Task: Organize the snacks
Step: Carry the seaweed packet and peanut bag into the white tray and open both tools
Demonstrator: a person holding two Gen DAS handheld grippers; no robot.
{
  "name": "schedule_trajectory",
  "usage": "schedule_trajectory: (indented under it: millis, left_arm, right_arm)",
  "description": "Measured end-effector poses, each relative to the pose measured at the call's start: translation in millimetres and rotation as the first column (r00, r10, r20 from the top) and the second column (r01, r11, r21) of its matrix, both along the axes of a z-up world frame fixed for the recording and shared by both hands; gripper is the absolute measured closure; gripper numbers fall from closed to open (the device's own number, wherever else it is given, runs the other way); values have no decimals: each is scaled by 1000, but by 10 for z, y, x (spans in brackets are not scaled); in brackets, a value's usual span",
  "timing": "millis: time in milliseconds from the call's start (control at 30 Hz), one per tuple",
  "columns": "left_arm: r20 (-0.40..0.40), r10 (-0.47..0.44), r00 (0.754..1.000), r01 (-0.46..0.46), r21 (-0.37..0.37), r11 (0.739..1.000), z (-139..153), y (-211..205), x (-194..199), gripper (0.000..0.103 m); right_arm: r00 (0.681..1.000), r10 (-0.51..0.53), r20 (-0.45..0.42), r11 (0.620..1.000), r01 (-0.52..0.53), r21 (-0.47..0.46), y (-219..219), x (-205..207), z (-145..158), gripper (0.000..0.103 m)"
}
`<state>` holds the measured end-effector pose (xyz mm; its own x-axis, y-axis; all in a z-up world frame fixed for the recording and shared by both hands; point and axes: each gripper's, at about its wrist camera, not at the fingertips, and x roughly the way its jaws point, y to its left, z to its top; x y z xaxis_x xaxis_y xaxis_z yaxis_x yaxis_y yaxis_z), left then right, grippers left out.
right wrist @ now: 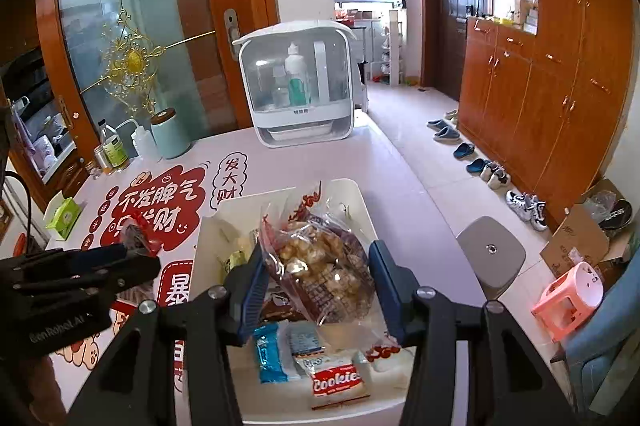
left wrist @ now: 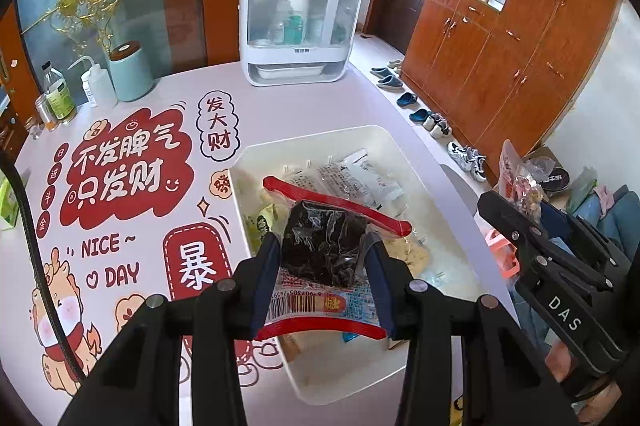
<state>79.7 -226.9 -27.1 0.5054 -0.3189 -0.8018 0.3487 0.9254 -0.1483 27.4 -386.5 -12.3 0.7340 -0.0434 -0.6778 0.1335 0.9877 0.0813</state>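
Observation:
My left gripper (left wrist: 326,260) is shut on a clear red-edged packet of dark snack (left wrist: 324,246) and holds it above the white snack bin (left wrist: 360,134). My right gripper (right wrist: 316,280) is shut on a clear bag of golden puffed snacks (right wrist: 320,266), held above the same bin (right wrist: 344,186). The bin holds several packets, among them a Cookies pack (right wrist: 338,382) and a blue wrapper (right wrist: 270,354). The right gripper shows at the right of the left wrist view (left wrist: 516,222); the left gripper shows at the left of the right wrist view (right wrist: 132,250).
The bin sits near the right edge of a table with a red-and-pink printed cover (left wrist: 128,166). A white lidded bottle box (left wrist: 298,22), a teal canister (left wrist: 130,72) and bottles (left wrist: 60,94) stand at the back. A grey stool (right wrist: 490,256) and pink stool (right wrist: 568,300) stand on the floor.

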Motion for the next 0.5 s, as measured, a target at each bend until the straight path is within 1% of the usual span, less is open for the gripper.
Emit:
schedule_trajectory:
  millis: [133, 333, 500]
  left_arm:
    - [8, 21, 1000, -21, 35, 999, -53, -147, 25, 62]
    - [-27, 70, 997, -68, 77, 995, -231, -256, 149, 62]
    - [-42, 108, 993, -102, 118, 988, -346, -301, 232, 61]
  right_arm:
    - [999, 24, -43, 1000, -24, 21, -99, 107, -69, 53]
    - [986, 82, -142, 996, -75, 48, -161, 366, -285, 53]
    - [977, 110, -183, 993, -101, 60, -167, 467, -404, 52]
